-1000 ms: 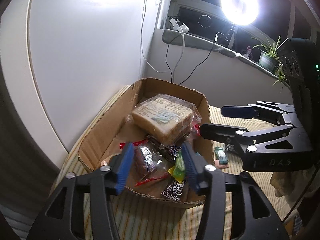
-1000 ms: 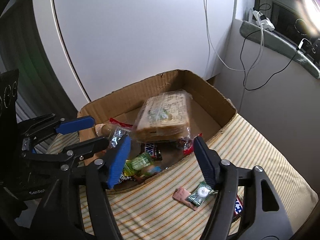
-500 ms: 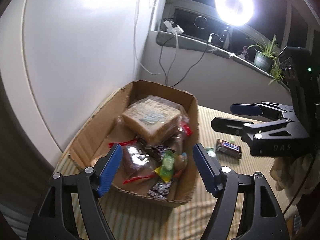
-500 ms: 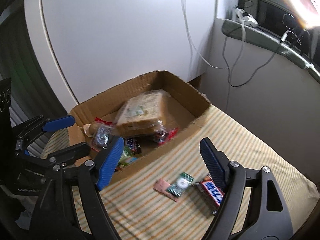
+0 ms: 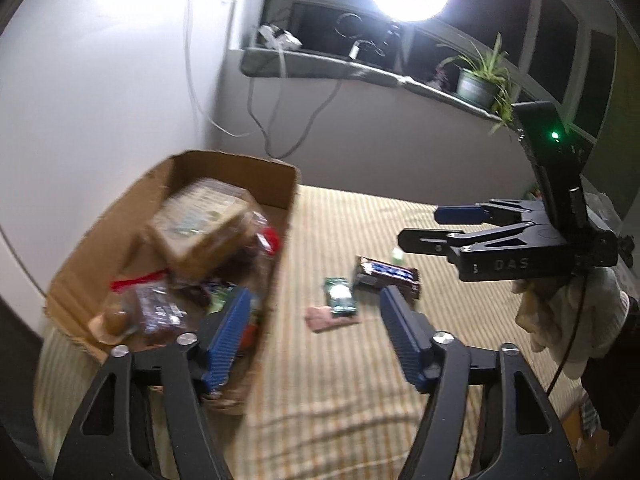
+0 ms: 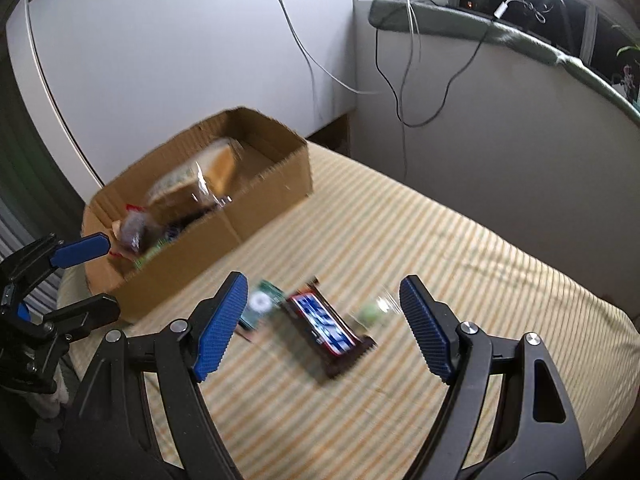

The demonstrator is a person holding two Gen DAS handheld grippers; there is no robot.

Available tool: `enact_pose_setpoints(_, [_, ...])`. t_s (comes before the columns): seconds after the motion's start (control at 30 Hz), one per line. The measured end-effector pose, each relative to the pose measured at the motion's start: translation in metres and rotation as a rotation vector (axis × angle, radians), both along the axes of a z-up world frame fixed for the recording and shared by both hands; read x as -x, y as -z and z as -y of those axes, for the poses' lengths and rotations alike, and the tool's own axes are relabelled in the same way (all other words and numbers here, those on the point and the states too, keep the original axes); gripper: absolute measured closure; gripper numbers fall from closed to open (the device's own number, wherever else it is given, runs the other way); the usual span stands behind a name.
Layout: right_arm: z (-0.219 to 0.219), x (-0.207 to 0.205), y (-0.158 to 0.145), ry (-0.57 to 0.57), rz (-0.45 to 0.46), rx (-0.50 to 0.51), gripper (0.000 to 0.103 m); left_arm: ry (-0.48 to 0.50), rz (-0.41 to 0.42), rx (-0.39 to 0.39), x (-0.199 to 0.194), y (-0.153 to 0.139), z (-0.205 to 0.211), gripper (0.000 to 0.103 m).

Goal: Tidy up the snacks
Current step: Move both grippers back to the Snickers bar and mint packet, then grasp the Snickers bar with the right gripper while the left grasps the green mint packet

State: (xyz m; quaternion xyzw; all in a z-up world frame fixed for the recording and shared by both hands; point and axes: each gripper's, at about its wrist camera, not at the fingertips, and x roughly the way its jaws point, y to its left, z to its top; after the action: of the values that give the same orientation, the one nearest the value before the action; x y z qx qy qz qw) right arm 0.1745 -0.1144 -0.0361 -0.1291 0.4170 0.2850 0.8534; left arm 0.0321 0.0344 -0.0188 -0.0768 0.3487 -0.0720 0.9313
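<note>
Chocolate bar [image 6: 326,326] lying directly between right gripper [image 6: 322,328] pads, held apart and empty, long axis diagonal (nearer than left gripper [image 5: 316,334], closing, also empty).

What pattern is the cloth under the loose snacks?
Thin yellow-and-cream stripes on the cloth, clearest in the right wrist view.

Both tongs, left tongs [image 5: 312,320] and right tongs [image 6: 320,316]: black frames, ribbed blue pads, silver screws, "DAS" marking.
</note>
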Motion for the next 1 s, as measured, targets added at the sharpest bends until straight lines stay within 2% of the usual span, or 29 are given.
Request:
enact_pose_setpoints(0.07, [0.006, 0.0, 0.005, -0.012, -0.006, 0.012, 0.025, 0.02, -0.014, -0.001, -0.003, 0.003, 0.009, 0.046])
enact_pose_setpoints(0.17, [0.009, 0.002, 0.012, -0.047, -0.023, 0.034, 0.04, 0.044, -0.039, -0.001, -0.008, 0.009, 0.021, 0.051])
enact_pose_setpoints(0.27, [0.008, 0.005, 0.019, -0.085, -0.037, 0.051, 0.047, 0.061, -0.062, 0.002, -0.013, 0.014, 0.029, 0.06])
enact_pose_setpoints(0.47, [0.002, 0.001, 0.032, -0.139, -0.064, 0.073, 0.049, 0.076, -0.099, -0.004, -0.023, 0.023, 0.043, 0.064])
enact_pose_setpoints(0.57, [-0.003, -0.003, 0.039, -0.155, -0.078, 0.086, 0.056, 0.071, -0.113, -0.008, -0.028, 0.027, 0.048, 0.065])
enact_pose_setpoints(1.0, [-0.011, -0.019, 0.056, -0.213, -0.107, 0.096, 0.057, 0.068, -0.168, -0.046, -0.059, 0.044, 0.06, 0.067])
